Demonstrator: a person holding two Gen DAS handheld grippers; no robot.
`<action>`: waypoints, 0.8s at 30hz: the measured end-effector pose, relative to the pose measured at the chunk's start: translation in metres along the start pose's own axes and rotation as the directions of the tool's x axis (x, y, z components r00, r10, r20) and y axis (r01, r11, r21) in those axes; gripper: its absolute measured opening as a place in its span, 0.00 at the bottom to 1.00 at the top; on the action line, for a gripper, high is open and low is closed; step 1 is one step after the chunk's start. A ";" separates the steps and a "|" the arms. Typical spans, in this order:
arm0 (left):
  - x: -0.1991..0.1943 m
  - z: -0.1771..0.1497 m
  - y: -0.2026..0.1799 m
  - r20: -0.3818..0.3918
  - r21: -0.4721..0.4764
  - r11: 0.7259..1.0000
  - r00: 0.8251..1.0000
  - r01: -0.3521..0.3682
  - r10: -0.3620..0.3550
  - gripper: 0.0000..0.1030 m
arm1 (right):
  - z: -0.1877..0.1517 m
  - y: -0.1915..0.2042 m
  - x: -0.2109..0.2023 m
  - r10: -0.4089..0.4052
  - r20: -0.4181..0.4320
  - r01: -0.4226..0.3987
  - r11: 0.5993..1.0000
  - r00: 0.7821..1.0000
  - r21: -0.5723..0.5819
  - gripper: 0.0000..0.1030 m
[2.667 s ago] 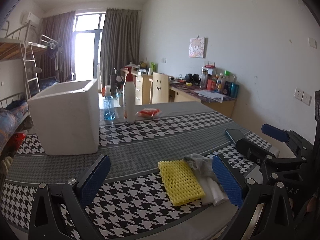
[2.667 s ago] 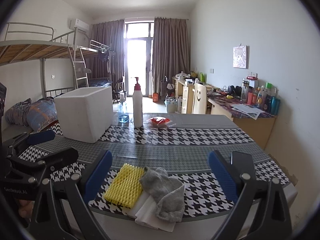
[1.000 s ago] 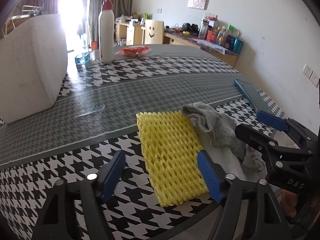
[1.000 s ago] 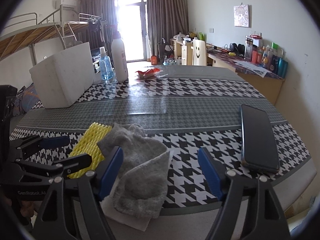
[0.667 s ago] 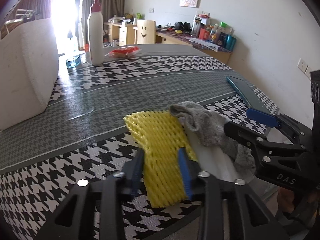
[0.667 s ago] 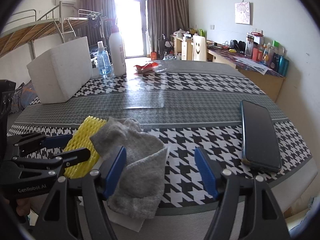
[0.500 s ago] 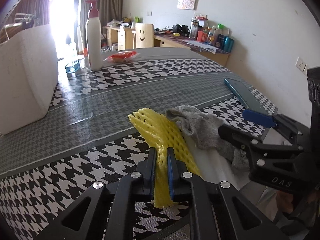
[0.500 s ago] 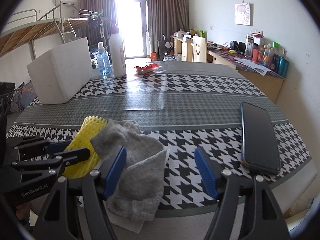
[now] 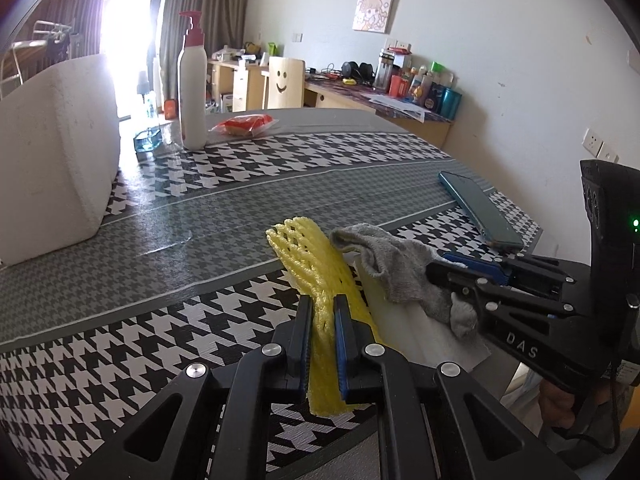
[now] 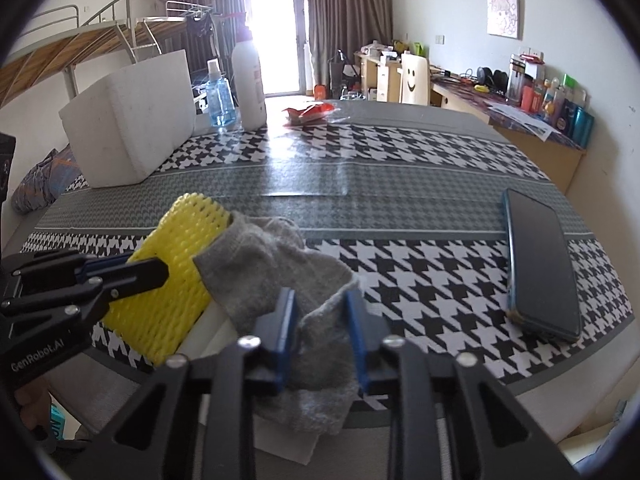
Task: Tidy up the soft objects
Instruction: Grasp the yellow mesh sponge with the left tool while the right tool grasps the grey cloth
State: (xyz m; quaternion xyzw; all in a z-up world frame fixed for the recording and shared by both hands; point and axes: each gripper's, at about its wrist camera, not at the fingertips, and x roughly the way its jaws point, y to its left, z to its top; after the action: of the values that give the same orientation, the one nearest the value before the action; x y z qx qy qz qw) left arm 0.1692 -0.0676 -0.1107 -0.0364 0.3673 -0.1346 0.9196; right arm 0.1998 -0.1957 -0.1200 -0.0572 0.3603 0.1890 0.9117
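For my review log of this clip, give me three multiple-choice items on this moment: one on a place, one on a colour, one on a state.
1. Where does the phone lie?
A. on the table, right of the grey sock
B. inside the white foam box
C. under the sock

2. What colour is the foam net?
A. red
B. yellow
C. green

3. How does the left gripper stand?
A. wide open over bare table
B. shut on the sock
C. shut on the foam net

Key: 1 A, it lies flat by the table's right edge; 2 B, plainly yellow mesh; 3 C, jaws pinch the net.
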 end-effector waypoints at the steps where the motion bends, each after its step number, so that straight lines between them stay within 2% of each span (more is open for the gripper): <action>1: -0.001 0.000 0.000 0.001 0.001 1.000 1.000 0.002 -0.002 0.10 | 0.000 0.000 -0.001 -0.001 0.000 0.001 1.000 1.000 0.002 0.18; 5: -0.008 -0.001 0.003 0.019 -0.005 1.000 1.000 -0.005 0.006 0.10 | 0.002 0.002 -0.005 -0.004 0.005 0.004 1.000 1.000 -0.005 0.10; 18: -0.029 -0.004 0.008 0.059 -0.020 0.999 0.998 -0.035 0.036 0.10 | 0.018 -0.004 -0.044 -0.091 0.107 0.091 0.996 0.990 0.005 0.09; 24: -0.036 -0.007 0.009 0.068 -0.018 0.999 0.997 -0.041 0.042 0.10 | 0.019 0.000 -0.038 -0.017 0.079 0.017 1.000 0.997 -0.002 0.10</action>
State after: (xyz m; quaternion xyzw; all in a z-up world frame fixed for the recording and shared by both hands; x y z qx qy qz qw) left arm 0.1413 -0.0489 -0.0934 -0.0409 0.3373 -0.1112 0.9339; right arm 0.1864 -0.2024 -0.0797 -0.0540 0.3233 0.1838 0.9267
